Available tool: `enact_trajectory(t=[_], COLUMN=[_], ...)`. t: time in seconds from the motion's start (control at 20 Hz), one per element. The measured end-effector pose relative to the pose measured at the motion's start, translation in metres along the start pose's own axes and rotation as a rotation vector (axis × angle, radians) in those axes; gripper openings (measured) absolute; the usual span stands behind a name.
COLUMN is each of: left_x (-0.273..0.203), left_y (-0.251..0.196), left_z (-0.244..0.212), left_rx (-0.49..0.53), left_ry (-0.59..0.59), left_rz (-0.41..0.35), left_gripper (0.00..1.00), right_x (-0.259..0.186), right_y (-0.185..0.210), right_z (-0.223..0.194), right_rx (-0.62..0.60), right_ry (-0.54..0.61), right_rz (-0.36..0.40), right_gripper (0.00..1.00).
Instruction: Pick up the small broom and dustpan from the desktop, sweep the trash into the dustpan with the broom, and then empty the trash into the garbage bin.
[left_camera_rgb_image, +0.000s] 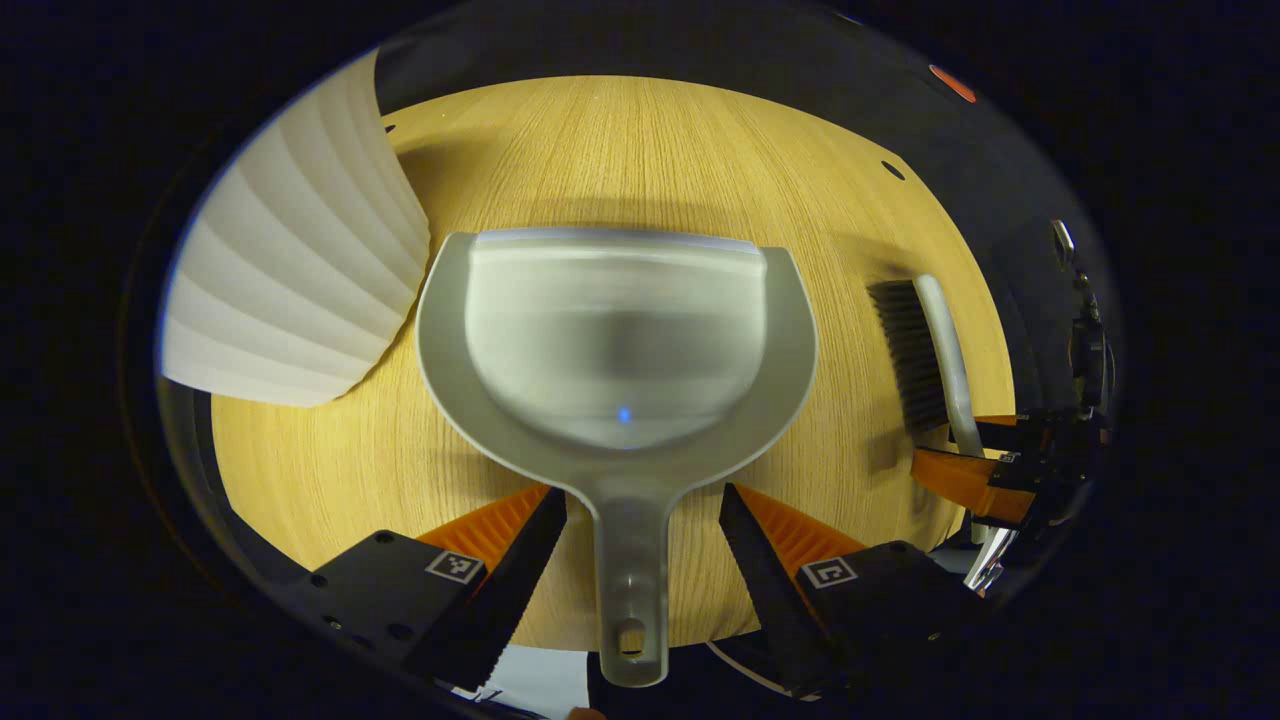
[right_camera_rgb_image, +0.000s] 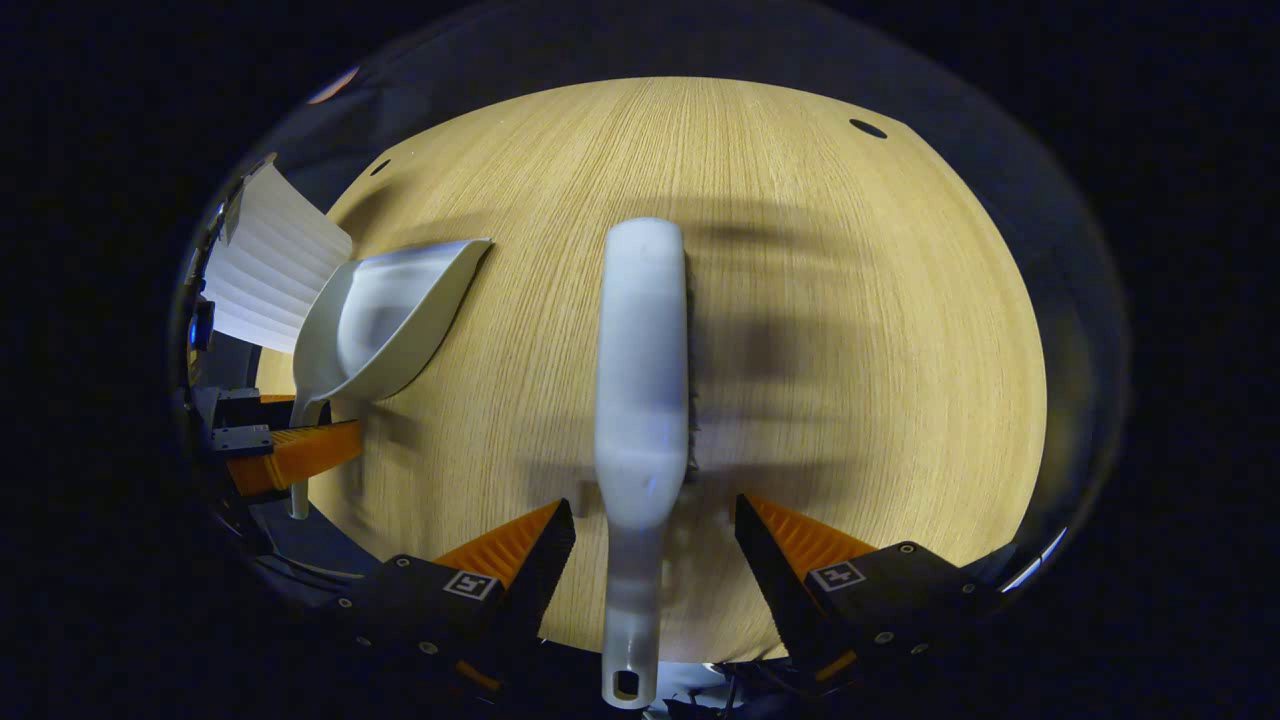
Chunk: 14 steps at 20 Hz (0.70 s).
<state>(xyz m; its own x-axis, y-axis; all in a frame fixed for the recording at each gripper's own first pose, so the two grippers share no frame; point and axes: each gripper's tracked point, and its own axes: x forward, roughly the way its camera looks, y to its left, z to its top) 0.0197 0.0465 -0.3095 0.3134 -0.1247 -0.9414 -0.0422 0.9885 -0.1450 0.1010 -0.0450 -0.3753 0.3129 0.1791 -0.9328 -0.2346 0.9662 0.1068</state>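
In the left gripper view, a white ribbed, pleated container (left_camera_rgb_image: 300, 270), which I take for the garbage bin, stands at the far left of the pale wooden desktop (left_camera_rgb_image: 660, 140), just beside the dustpan. The pale grey plastic dustpan (left_camera_rgb_image: 615, 330) lies flat on the wood with its straight lip turned away from the camera and its handle, with a hanging hole at the end, pointing back between the fingers of the left gripper (left_camera_rgb_image: 640, 540). That claw is released: the fingers stand apart on either side of the handle and neither presses on it. The handle is centred in the gap, which suits a grasp or a let-go equally.

Farther right in this view lies the small broom (left_camera_rgb_image: 930, 350), a whitish plastic back with dark bristles on its left edge, and the other gripper sits at its near end.

In the right gripper view the bin (right_camera_rgb_image: 270, 270) and the dustpan (right_camera_rgb_image: 385, 315) appear at the left, with the broom (right_camera_rgb_image: 640, 400) running down the middle of the wood, handle toward the camera and bristles barely peeping out along its right edge. The right gripper (right_camera_rgb_image: 650, 545) is also released, fingers spread on both sides of the handle without touching it.

I see no trash on the visible desktop or in the pan. This fits tools about to be lifted, or tools just laid down after emptying; the pictures do not settle which.
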Motion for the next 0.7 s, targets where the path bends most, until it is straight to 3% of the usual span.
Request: enact_trajectory(t=[0.3,0.7], left_x=[-0.044,-0.173], left_y=[0.010,-0.014], left_z=[0.004,0.074], left_rx=[0.001,0.034], left_ry=[-0.143,-0.582], left_rz=[0.012,-0.055], left_gripper=[0.99,0.99], right_x=[-0.040,-0.184], right_y=[-0.001,0.017], right_z=[0.022,0.078], right_rx=[0.036,0.065], right_ry=[-0.198,-0.657], right_rz=[-0.011,-0.015], right_gripper=[0.97,0.97])
